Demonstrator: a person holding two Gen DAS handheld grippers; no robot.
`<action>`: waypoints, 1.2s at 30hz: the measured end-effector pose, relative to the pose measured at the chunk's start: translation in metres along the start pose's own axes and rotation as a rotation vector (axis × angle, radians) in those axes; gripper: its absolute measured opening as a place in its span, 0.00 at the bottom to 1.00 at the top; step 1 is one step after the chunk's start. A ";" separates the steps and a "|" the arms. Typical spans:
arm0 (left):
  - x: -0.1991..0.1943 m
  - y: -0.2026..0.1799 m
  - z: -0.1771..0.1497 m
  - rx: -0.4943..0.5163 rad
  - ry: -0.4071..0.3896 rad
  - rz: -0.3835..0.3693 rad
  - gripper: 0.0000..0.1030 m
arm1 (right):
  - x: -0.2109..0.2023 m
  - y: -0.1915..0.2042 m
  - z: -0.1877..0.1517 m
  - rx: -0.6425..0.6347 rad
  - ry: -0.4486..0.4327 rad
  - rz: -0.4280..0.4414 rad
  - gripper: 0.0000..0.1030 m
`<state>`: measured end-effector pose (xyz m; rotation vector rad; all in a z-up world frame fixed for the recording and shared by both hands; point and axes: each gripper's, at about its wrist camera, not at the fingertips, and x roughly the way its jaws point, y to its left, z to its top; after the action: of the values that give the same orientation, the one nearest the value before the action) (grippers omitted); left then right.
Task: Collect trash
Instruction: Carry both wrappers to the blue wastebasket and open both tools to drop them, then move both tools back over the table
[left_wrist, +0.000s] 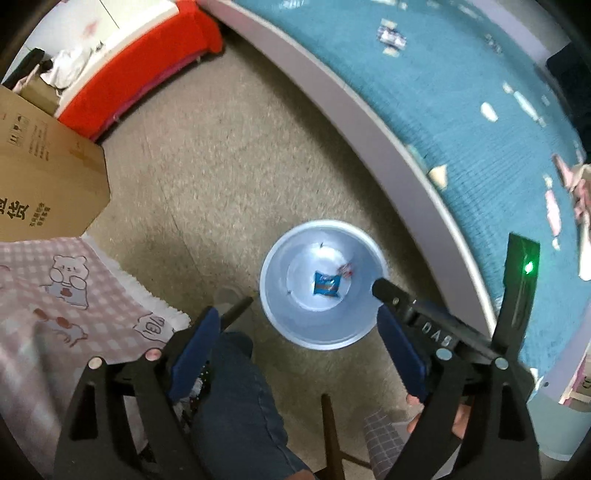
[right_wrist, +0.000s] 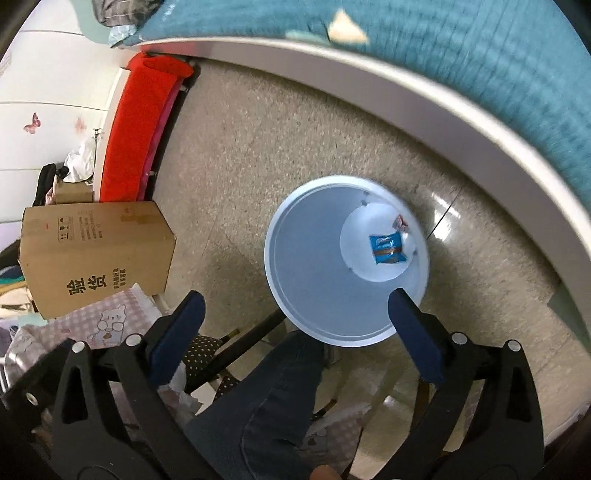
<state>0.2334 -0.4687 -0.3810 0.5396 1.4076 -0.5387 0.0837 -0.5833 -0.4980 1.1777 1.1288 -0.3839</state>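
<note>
Blue wrapper in bin, below open jaws.

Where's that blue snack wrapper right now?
The blue wrapper lies at the bottom of the pale blue bin on the floor beside the teal-topped table, next to a small red-and-white scrap; both wrist views show it.

A home bedroom — teal-covered bed, bear-print blanket, cardboard box on the floor.
</note>
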 end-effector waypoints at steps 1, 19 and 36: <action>-0.013 -0.002 -0.002 0.004 -0.031 -0.012 0.83 | -0.011 0.003 -0.002 -0.012 -0.022 -0.009 0.94; -0.192 0.018 -0.091 -0.015 -0.482 -0.060 0.86 | -0.198 0.116 -0.069 -0.270 -0.404 0.043 0.94; -0.298 0.126 -0.218 -0.140 -0.777 -0.011 0.88 | -0.273 0.243 -0.178 -0.580 -0.527 0.215 0.94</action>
<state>0.1216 -0.2229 -0.0996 0.1673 0.6973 -0.5702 0.0583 -0.4128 -0.1301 0.6188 0.5817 -0.1626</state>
